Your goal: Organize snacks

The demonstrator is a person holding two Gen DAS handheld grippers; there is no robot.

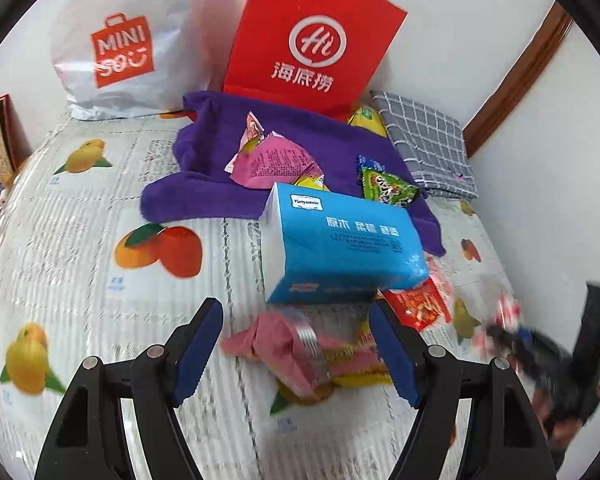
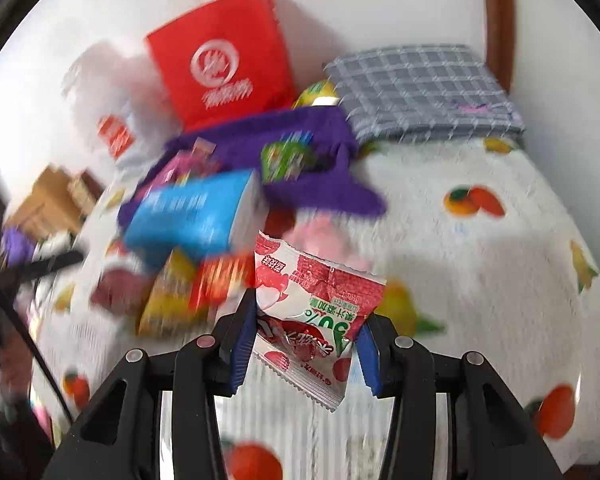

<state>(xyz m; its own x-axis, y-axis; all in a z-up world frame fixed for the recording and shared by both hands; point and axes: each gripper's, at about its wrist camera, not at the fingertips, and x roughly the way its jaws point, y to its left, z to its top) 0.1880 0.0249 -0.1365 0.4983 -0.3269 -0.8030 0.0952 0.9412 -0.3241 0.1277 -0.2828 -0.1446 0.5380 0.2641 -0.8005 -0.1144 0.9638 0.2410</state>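
right gripper point(image 2: 306, 344) clamps strawberry packet point(image 2: 320, 300), tilted down; left gripper point(image 1: 296, 350) agape

Open patterned tablecloth point(image 1: 80, 248) at left and front-right gives free passage. Centre blocked: blue rectangular tissue pack point(image 1: 340, 244) w/ crumpled pink and yellow wrappers point(image 1: 300, 352) just in front. Rumpled purple towel point(image 1: 204, 184), red paper bag point(image 1: 312, 36), white plastic bag point(image 1: 120, 40) close off back; folded grey checked cloth point(image 1: 428, 144) fills rear-right corner.

I see a crinkled red-and-white strawberry snack packet point(image 2: 316, 312) upright at lower centre; a pink foil pouch point(image 1: 276, 160) lies on purple cloth, upper centre.
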